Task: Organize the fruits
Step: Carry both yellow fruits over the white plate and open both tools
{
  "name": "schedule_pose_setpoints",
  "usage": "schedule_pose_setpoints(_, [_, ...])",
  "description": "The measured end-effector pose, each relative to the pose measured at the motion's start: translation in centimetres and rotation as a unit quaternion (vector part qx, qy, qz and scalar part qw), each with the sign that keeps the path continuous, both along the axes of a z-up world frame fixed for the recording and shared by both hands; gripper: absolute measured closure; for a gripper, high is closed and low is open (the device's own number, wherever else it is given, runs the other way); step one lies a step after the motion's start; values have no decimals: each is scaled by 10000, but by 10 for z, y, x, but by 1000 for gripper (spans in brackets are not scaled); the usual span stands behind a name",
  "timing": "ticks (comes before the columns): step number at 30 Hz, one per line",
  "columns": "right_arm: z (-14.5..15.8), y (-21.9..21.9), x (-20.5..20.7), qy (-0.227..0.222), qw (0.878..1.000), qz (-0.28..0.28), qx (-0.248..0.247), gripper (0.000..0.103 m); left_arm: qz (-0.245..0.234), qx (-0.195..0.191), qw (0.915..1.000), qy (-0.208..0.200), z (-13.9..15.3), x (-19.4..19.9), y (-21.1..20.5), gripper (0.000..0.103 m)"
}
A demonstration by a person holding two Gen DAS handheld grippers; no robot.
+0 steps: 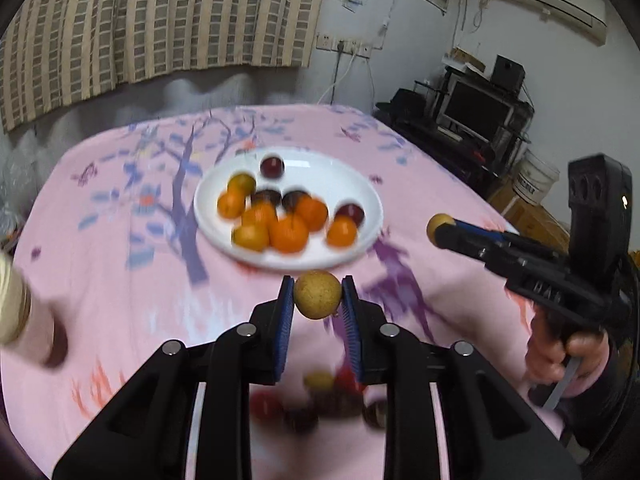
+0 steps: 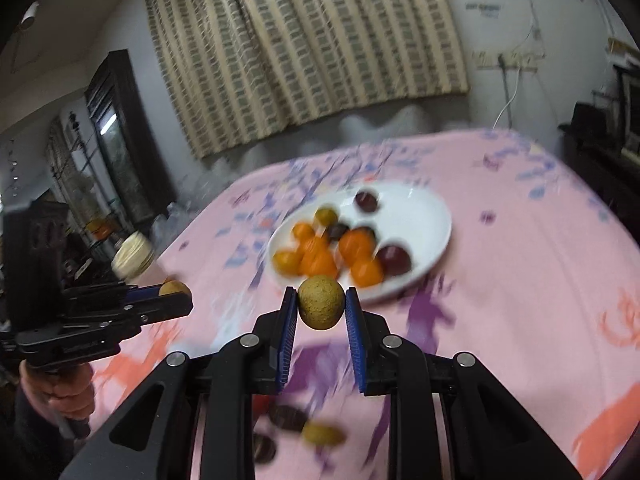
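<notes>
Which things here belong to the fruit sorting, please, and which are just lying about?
Job: left gripper and right gripper, each holding a brown fruit; white plate of oranges and plums.
Lying about: jar, monitor, bucket.

Bare pink tablecloth lies open at nine o'clock; the fruit-laden white plate blocks twelve o'clock.

A round white plate of orange and dark fruits sits mid-desk on the pink floral tablecloth; each claw holds a round tan fruit just before its near rim, loose fruits lying nearer
</notes>
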State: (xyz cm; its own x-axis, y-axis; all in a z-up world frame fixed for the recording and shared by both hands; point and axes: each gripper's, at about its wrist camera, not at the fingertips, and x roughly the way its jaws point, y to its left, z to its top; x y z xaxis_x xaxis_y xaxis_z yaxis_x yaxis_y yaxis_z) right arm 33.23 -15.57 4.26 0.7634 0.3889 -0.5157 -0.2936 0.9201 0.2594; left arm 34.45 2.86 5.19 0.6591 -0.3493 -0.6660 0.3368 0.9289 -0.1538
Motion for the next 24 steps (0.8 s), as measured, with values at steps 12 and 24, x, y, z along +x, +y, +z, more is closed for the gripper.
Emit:
schedule_pose_setpoints(12, [-39,10,134,415,9985,-170,-298,66,575,605,9956,424,-36,159,-35,61])
schedule_pose_setpoints(24, [-46,11,16,751,9914,437,-982,41,937,556,9936,-298,-19,0,18,7])
